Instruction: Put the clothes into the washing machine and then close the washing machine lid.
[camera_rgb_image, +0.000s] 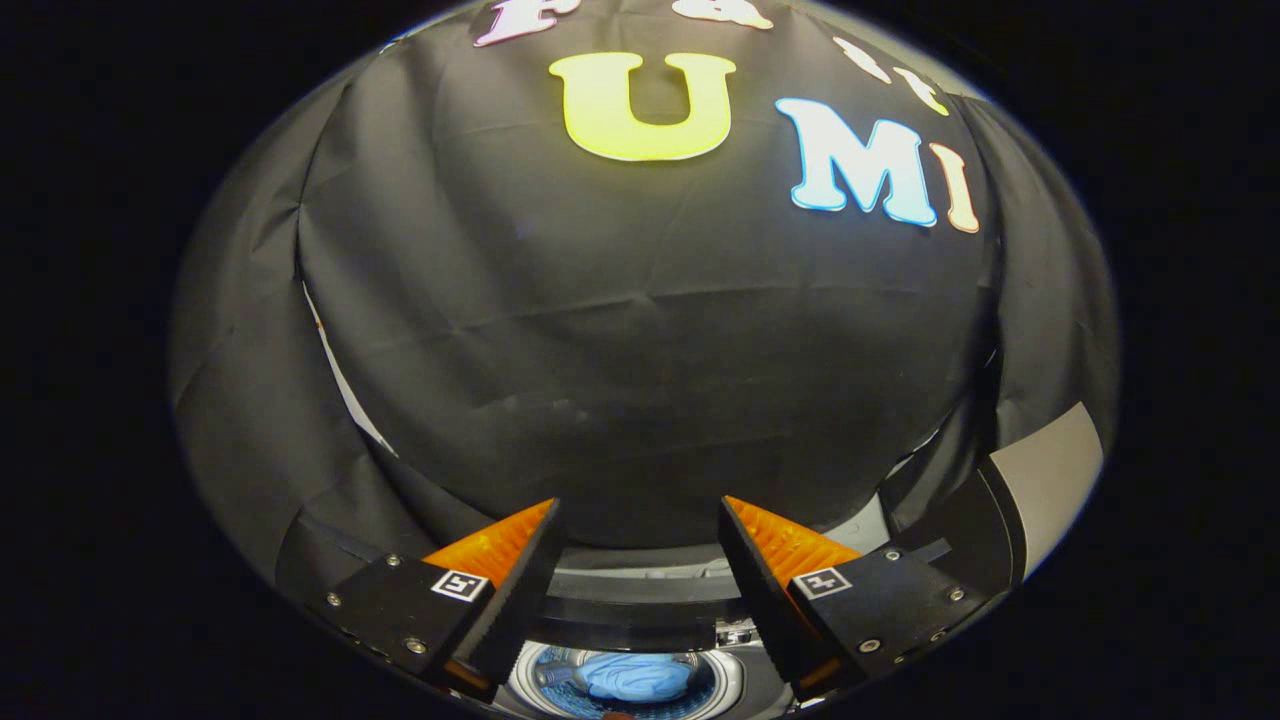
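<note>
The tool (638, 520) hovers high above the washing machine (640, 610), facing the booth wall, fingers spread apart and grasping nothing. Blue clothes (632, 676) lie inside the drum below them.

A black cloth wall (640, 350) hangs across the back of the booth. Its surface is matt and lightly creased, with a faint horizontal fold line running across its middle and another lower down. On the left, the main sheet overlaps a second black sheet (240, 380) that forms the side of the booth. Along that join a thin white strip (345, 390) of whatever stands behind shows through the gap. A further black sheet (1050, 330) closes the right side.
</note>
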